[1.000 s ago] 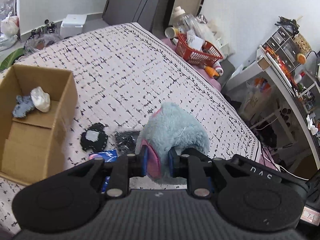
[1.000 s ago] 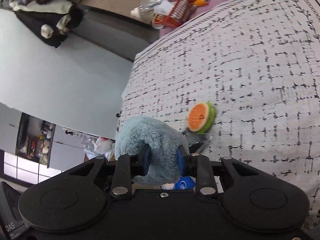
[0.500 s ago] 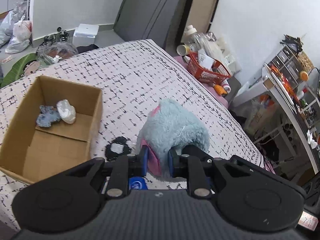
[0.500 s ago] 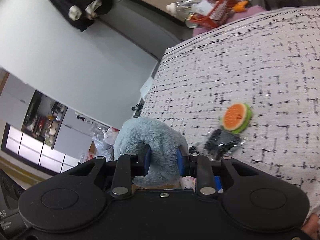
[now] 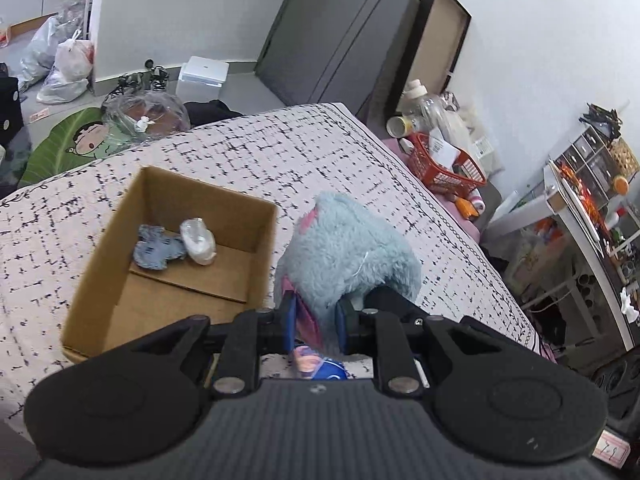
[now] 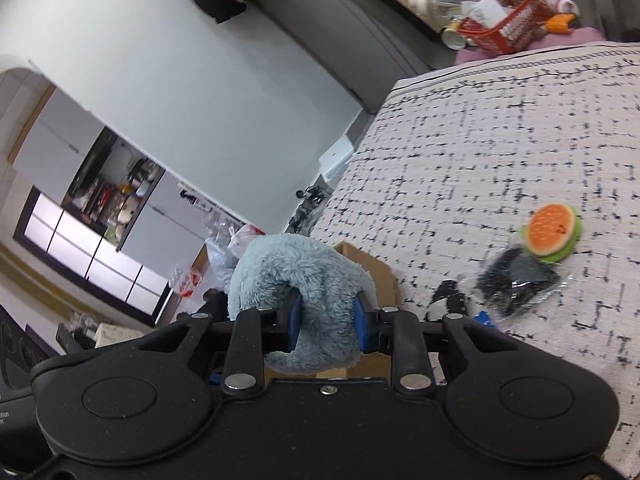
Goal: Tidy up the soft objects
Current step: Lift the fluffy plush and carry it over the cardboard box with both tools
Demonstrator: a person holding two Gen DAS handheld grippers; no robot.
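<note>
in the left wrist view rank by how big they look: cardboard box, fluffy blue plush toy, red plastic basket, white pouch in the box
1. Open brown cardboard box
2. Fluffy light-blue plush toy, though it is nearest the camera
3. Red plastic mesh basket, farther away
4. Small white pouch

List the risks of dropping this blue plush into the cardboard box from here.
1. The blue plush hangs beside the cardboard box, not over it; released now, it would likely miss.
2. Left gripper and right gripper both clamp it; uneven release may swing it into the box wall.
</note>
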